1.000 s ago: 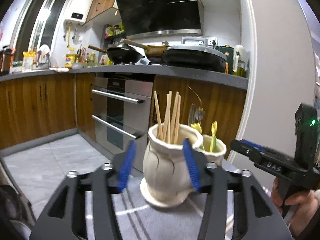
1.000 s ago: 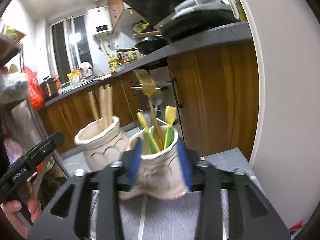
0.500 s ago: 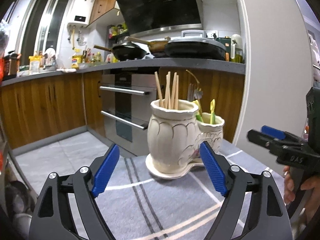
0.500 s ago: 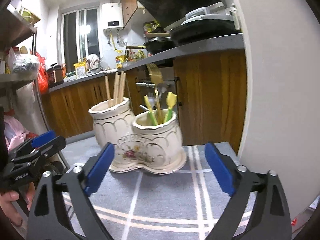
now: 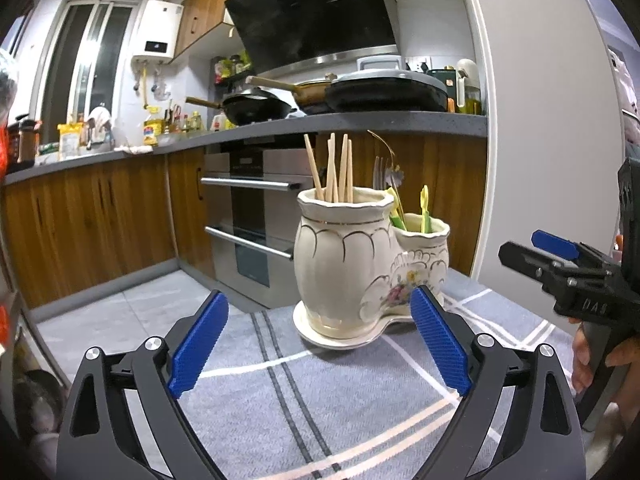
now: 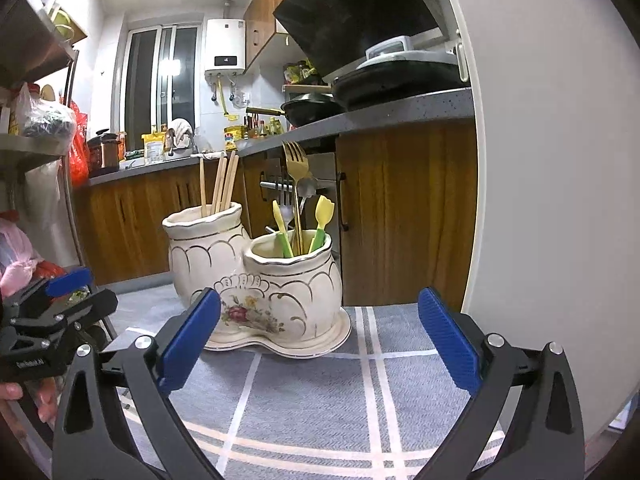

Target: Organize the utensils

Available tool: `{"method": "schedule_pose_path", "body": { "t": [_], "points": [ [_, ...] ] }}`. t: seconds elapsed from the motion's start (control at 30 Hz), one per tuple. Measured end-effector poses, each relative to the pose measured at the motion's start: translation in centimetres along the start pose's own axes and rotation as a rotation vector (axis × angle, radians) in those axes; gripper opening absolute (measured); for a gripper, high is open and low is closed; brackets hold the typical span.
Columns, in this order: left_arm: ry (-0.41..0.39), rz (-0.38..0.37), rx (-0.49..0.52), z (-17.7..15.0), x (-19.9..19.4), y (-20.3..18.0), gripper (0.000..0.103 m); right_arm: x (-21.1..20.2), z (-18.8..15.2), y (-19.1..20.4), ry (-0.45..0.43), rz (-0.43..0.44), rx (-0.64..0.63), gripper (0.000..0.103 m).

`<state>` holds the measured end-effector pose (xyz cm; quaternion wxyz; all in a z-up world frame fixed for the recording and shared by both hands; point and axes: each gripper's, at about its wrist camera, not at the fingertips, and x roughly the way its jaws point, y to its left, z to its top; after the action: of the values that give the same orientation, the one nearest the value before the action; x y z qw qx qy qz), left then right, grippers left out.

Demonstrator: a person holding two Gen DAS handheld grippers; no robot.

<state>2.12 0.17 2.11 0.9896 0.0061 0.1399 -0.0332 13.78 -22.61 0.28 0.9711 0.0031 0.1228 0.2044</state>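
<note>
The double ceramic holder (image 5: 370, 264) stands on its shared saucer base on the grey striped cloth (image 5: 304, 408) covering the desk. Its taller pot holds wooden chopsticks (image 5: 334, 170); the shorter pot, joined at 3 o'clock of the taller one in the left wrist view, holds yellow-green utensils (image 6: 320, 222), a gold fork (image 6: 296, 168) and a silver spoon.

The left tool (image 5: 318, 344) is released and its jaws are opening; the blue pads stand wide apart, short of the holder's base, with only bare cloth between them. The right tool (image 6: 320, 338) is likewise released and opening, its pads spread on either side of the holder's near edge without touching it.

The left wrist view shows the right tool at 3 o'clock, gripped by a hand (image 5: 600, 360), and the oven (image 5: 252, 216) behind the holder at 10 o'clock. The right wrist view shows the left tool at 9 o'clock, a storage rack with bags at 10 o'clock, and the holder's painted flowers face-on; there the fork's tines are clear, whereas the left view shows the fork only edge-on.
</note>
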Motion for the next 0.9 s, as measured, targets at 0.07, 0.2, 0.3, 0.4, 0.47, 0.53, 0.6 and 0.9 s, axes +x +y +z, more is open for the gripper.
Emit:
{"method": "schedule_pose_path", "body": {
  "t": [0.07,0.2,0.3,0.4,0.47,0.53,0.6,0.9],
  "points": [
    [0.005,0.005,-0.002,0.02,0.07,0.02,0.093,-0.01,0.04,0.5,0.0,-0.001,-0.024,0.098],
    [0.007,0.02,-0.01,0.05,0.0,0.19,0.094,-0.38,0.08,1.18,-0.02,0.0,-0.055,0.098],
    [0.008,0.024,-0.009,0.04,-0.01,0.18,0.095,-0.31,0.13,1.2,-0.017,0.001,-0.056,0.098],
    [0.009,0.021,-0.007,0.02,0.0,0.18,0.095,-0.1,0.05,1.0,-0.008,-0.002,-0.047,0.098],
    [0.009,0.02,-0.003,-0.02,-0.01,0.13,0.095,-0.07,0.07,0.87,-0.007,-0.003,-0.042,0.098],
    [0.009,0.021,-0.002,-0.06,-0.04,0.14,0.095,-0.09,0.07,0.89,-0.007,-0.001,-0.043,0.098],
    [0.009,0.02,-0.004,-0.09,-0.09,0.15,0.095,-0.13,0.06,0.99,-0.008,0.0,-0.048,0.098],
    [0.008,0.022,-0.005,-0.17,-0.2,0.23,0.095,-0.04,0.0,1.04,-0.002,-0.005,-0.044,0.098]
  ]
}}
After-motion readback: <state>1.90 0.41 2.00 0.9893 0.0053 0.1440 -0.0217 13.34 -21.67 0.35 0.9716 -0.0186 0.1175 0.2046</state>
